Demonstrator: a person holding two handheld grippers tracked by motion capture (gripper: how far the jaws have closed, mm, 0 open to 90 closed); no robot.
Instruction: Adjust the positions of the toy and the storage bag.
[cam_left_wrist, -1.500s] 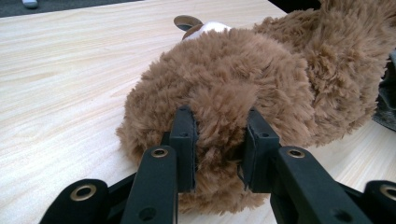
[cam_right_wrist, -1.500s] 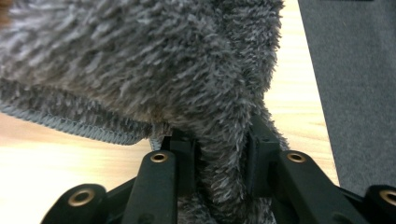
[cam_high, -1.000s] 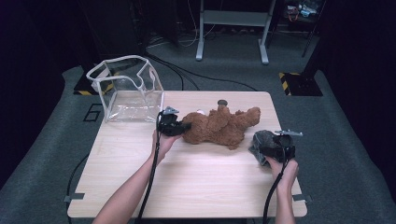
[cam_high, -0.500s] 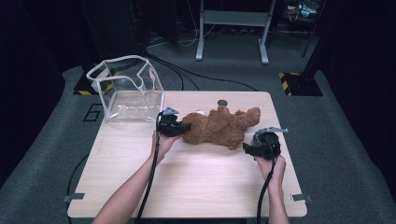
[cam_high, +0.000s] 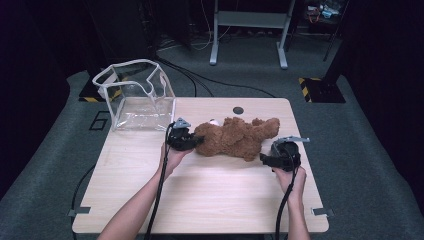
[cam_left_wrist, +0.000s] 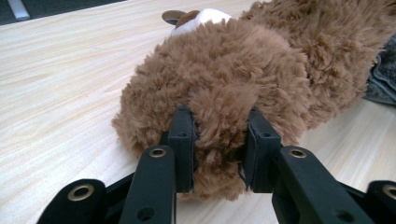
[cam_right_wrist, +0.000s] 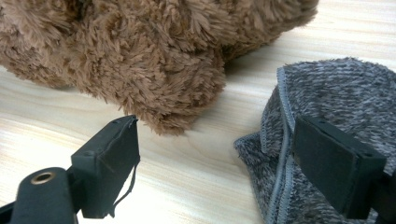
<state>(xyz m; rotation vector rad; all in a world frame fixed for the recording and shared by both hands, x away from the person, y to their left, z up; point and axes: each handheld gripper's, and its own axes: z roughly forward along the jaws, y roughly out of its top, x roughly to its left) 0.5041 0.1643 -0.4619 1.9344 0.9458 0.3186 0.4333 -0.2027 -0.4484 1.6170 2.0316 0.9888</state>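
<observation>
A brown plush teddy bear (cam_high: 235, 136) lies on its side across the middle of the wooden table (cam_high: 200, 200). My left gripper (cam_high: 192, 141) sits at the bear's left end, and in the left gripper view it (cam_left_wrist: 219, 121) is shut on a rounded tuft of the bear's fur (cam_left_wrist: 219, 84). My right gripper (cam_high: 267, 159) rests at the bear's right end, by its leg. In the right gripper view it (cam_right_wrist: 215, 130) is open wide. The bear's leg (cam_right_wrist: 173, 88) lies just ahead of the left jaw. A grey knitted cloth (cam_right_wrist: 327, 93) lies under the right jaw.
A clear plastic bag with white trim (cam_high: 135, 95) stands open at the table's back left corner. A dark round grommet (cam_high: 238, 110) is set in the tabletop behind the bear. The grey cloth (cam_left_wrist: 380, 79) also peeks past the bear's far side.
My right gripper has slid left toward the bear's leg and now sits over the grey cloth. The left gripper has stayed on the bear.
</observation>
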